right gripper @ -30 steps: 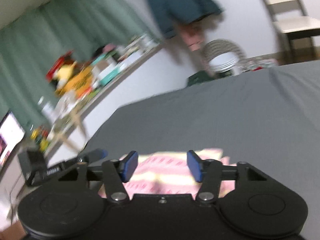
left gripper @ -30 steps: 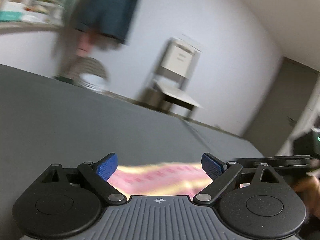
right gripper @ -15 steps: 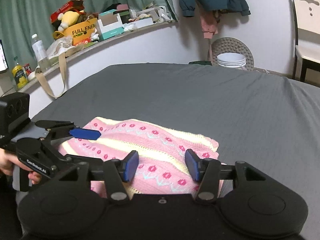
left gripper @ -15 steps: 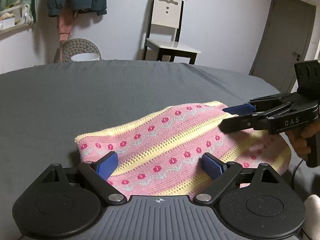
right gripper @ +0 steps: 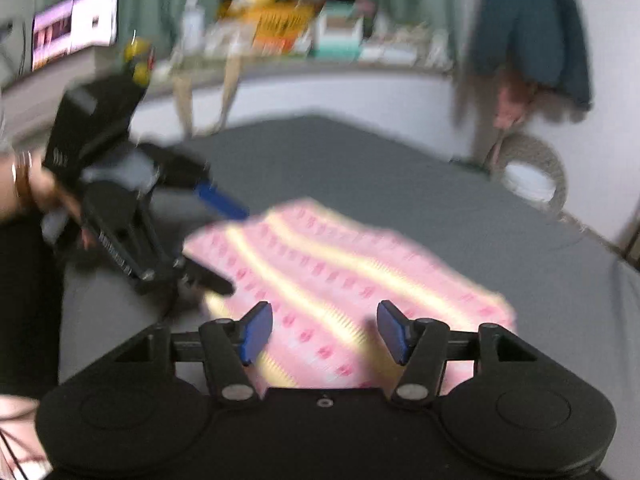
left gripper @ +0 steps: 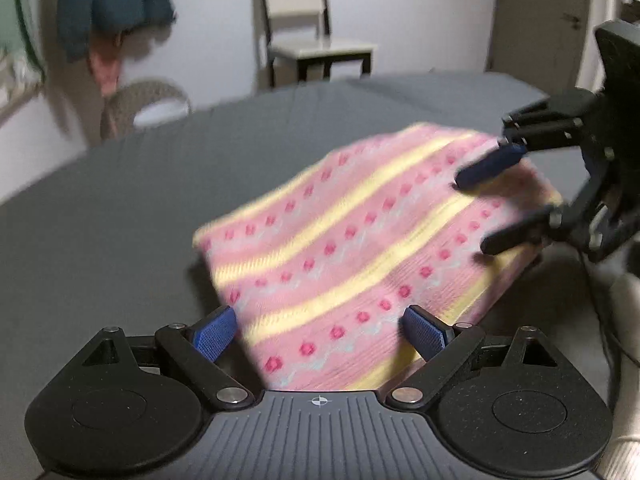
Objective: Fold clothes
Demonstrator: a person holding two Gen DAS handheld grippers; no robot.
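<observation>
Centrally, pink striped knit lies compactly on the grey bed. Left gripper and right gripper: jaws apart, empty. Soft, light, limp; pinch the 3 o'clock edge.

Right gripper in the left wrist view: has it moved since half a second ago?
Yes. The right gripper now has its jaws stacked one above the other over the pink sweater's right edge; earlier they lay level. Camera motion blurs any shift.

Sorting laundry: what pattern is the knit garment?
Pink knit garment with yellow stripes, red dots; clearest in left wrist view.
</observation>
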